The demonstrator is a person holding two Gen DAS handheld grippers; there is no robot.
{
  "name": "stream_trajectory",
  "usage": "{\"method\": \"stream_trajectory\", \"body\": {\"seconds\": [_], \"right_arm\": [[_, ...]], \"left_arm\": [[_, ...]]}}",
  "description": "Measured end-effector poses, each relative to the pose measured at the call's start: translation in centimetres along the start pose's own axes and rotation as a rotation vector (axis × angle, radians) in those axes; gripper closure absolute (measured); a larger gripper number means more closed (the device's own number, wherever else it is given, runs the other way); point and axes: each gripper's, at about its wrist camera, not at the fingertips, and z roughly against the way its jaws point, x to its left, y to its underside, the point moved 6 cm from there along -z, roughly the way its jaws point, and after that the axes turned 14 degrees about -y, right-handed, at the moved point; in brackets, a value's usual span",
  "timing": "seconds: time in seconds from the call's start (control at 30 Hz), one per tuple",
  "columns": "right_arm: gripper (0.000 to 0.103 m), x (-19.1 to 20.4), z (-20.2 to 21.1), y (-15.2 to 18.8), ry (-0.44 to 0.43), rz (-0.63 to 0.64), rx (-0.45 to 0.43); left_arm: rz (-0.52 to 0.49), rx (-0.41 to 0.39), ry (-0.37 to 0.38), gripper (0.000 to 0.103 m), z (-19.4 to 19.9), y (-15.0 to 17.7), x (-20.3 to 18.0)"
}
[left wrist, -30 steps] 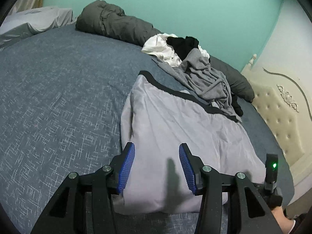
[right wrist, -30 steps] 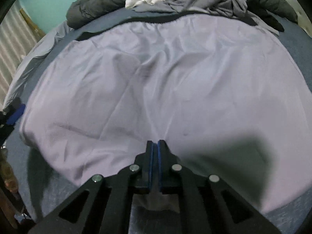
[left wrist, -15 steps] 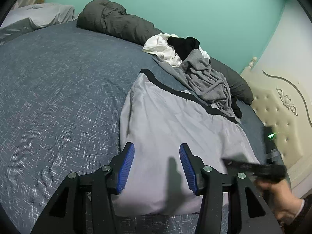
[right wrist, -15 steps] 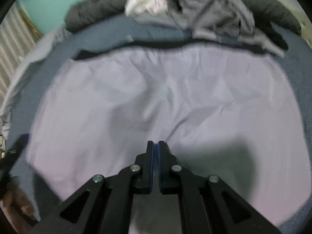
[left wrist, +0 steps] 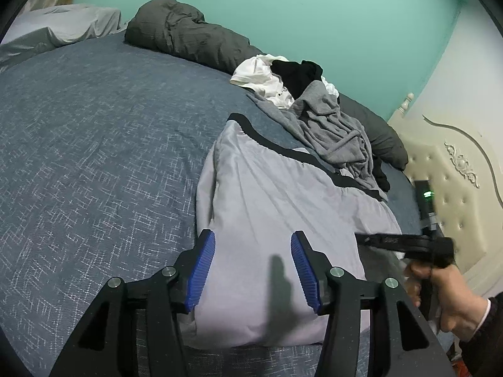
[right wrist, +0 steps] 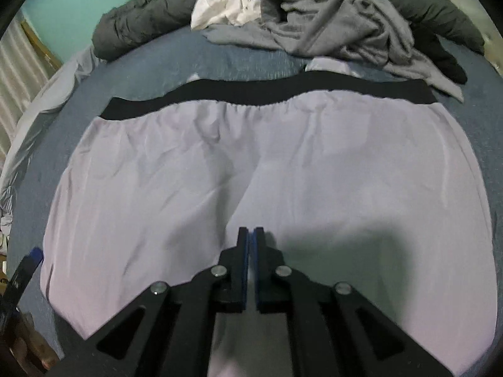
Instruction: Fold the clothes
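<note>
- Our left gripper [left wrist: 253, 268] is spread wide, blue pads [left wrist: 201, 275] apart and gripping nothing, hovering over the near hem of the lilac shorts [left wrist: 283, 220].
- Our right gripper [right wrist: 251, 245] has its jaws pressed together; we see only a thin slit between the pads, no cloth visibly pinched, and it sits above the shorts' near middle.
- The shorts lie spread flat on the blue bedspread [left wrist: 94, 157], with the black waistband [right wrist: 267, 92] at the far side.
- In the left view, the right hand [left wrist: 446, 295] holds its gripper just right of the shorts, over their right edge.
- Beyond the waistband sits a heap: a grey garment [right wrist: 333, 19] touching the shorts' far right corner, a white garment [right wrist: 220, 6] and a black garment [left wrist: 297, 73].
- A dark grey duvet [left wrist: 185, 40] runs along the teal wall [left wrist: 314, 9].
- A cream headboard [left wrist: 456, 172] is at the right.
</note>
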Motion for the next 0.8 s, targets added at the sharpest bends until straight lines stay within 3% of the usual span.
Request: {"method": "stream_trajectory", "body": {"seconds": [0.1, 0.23, 0.47, 0.63, 0.8], "right_arm": [[0.102, -0.7, -2.4, 0.1, 0.004, -0.025, 0.066], [0.103, -0.7, -2.5, -0.3, -0.001, -0.038, 0.078], [0.102, -1.0, -1.2, -6.0, -0.002, -0.057, -0.019], [0.102, -1.6, -4.4, -6.8, 0.041, -0.060, 0.091], [0.102, -0.6, -3.6, -9.2, 0.033, -0.047, 0.006]], "left_arm": [[0.009, 0.002, -0.001, 0.048, 0.0, -0.1, 0.2], [0.021, 0.005, 0.002, 0.047, -0.2, -0.1, 0.4], [0.033, 0.007, 0.004, 0.045, -0.2, -0.1, 0.7], [0.048, 0.026, 0.001, 0.045, -0.8, 0.0, 1.2], [0.067, 0.034, 0.004, 0.044, -0.9, -0.2, 1.8]]}}
